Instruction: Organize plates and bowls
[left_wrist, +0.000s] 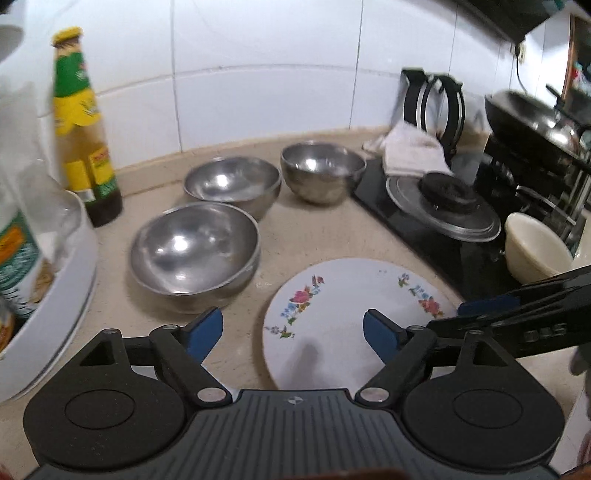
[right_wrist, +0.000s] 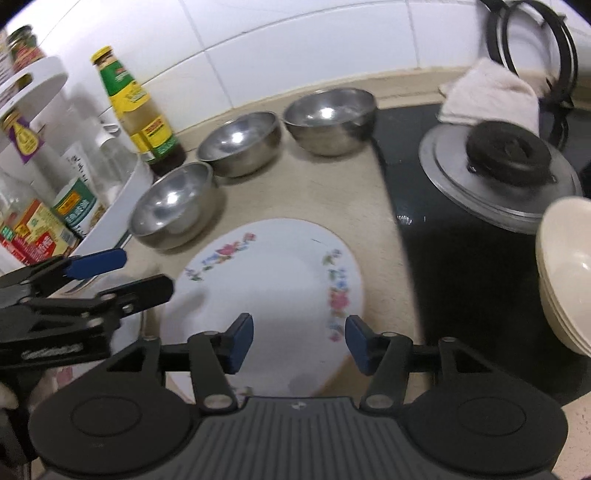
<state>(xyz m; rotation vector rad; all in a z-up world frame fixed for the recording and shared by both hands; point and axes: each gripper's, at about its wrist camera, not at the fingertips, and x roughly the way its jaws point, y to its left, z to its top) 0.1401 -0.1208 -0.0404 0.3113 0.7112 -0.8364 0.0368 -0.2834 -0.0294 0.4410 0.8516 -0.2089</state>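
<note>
A white plate with flower sprigs (left_wrist: 343, 317) (right_wrist: 273, 288) lies flat on the beige counter, right below both grippers. Three steel bowls stand upright behind it: a near one (left_wrist: 194, 251) (right_wrist: 171, 206), a middle one (left_wrist: 232, 184) (right_wrist: 240, 142) and a far one (left_wrist: 321, 170) (right_wrist: 330, 118). My left gripper (left_wrist: 293, 328) is open over the plate's left part, with nothing between its pads. My right gripper (right_wrist: 299, 332) is open over the plate's near right part, also holding nothing. Each gripper shows in the other's view: the left (right_wrist: 147, 271), the right (left_wrist: 447, 316).
A stack of cream bowls (right_wrist: 569, 273) (left_wrist: 535, 247) sits at the right on the black stove top (right_wrist: 461, 280). A pot lid (right_wrist: 498, 173) and a white cloth (right_wrist: 491, 92) lie farther back. A sauce bottle (left_wrist: 81, 129) and a white rack of bottles (right_wrist: 110, 206) crowd the left.
</note>
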